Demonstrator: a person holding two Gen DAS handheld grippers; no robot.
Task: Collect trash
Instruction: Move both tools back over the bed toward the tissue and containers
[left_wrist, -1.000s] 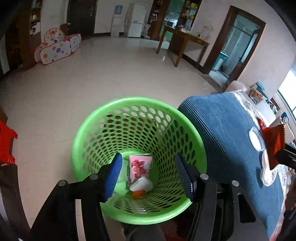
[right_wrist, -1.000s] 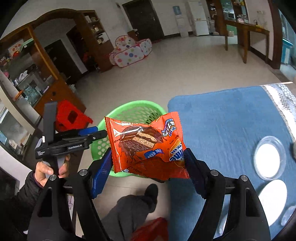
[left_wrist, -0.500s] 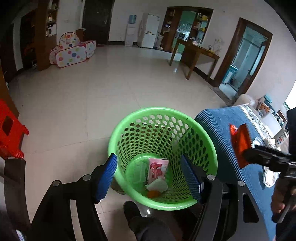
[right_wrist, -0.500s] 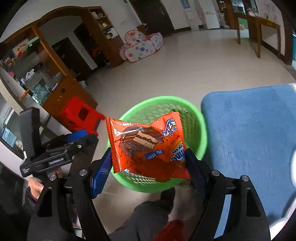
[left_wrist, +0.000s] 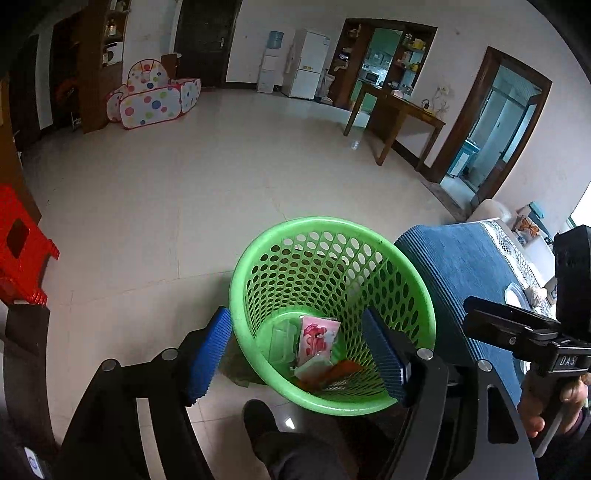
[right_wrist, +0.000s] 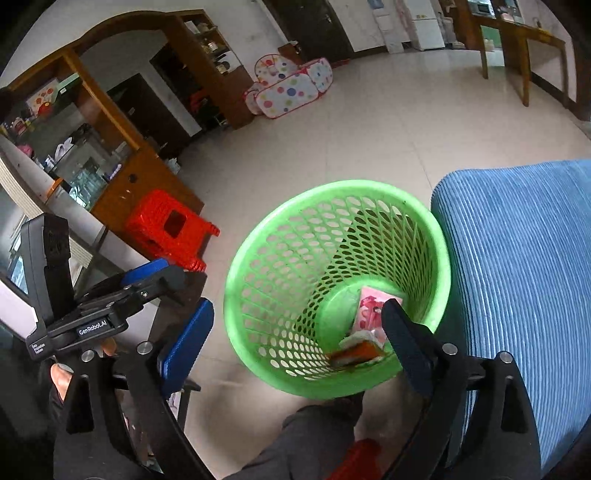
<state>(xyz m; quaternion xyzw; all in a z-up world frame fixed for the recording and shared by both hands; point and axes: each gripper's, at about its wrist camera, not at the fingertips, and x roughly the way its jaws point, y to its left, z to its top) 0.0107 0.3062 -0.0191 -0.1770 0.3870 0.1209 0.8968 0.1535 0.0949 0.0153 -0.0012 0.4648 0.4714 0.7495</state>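
A green perforated basket (left_wrist: 295, 224) (right_wrist: 332, 187) stands on the floor beside a blue-clothed table. In its bottom lie an orange snack wrapper (right_wrist: 356, 352) (left_wrist: 343, 369), a pink packet (right_wrist: 369, 310) (left_wrist: 316, 338) and a clear plastic tub (left_wrist: 282, 341). My right gripper (right_wrist: 297, 314) hovers above the basket with its jaws opening and nothing between them; the left wrist view shows it from the side (left_wrist: 476, 314). My left gripper (left_wrist: 295, 332) hangs over the basket's near rim, its jaws also opening and holding nothing. It also appears at the left of the right wrist view (right_wrist: 147, 273).
The blue table (right_wrist: 517, 258) borders the basket on the right. A red stool (right_wrist: 166, 225) and a wooden cabinet (right_wrist: 122, 177) stand to the left. The person's leg and shoe (left_wrist: 258, 417) are just before the basket. Open tiled floor lies beyond.
The right gripper swung over the basket, spread its jaws and let the orange wrapper fall in. The left gripper drew back from the basket and opened wider.
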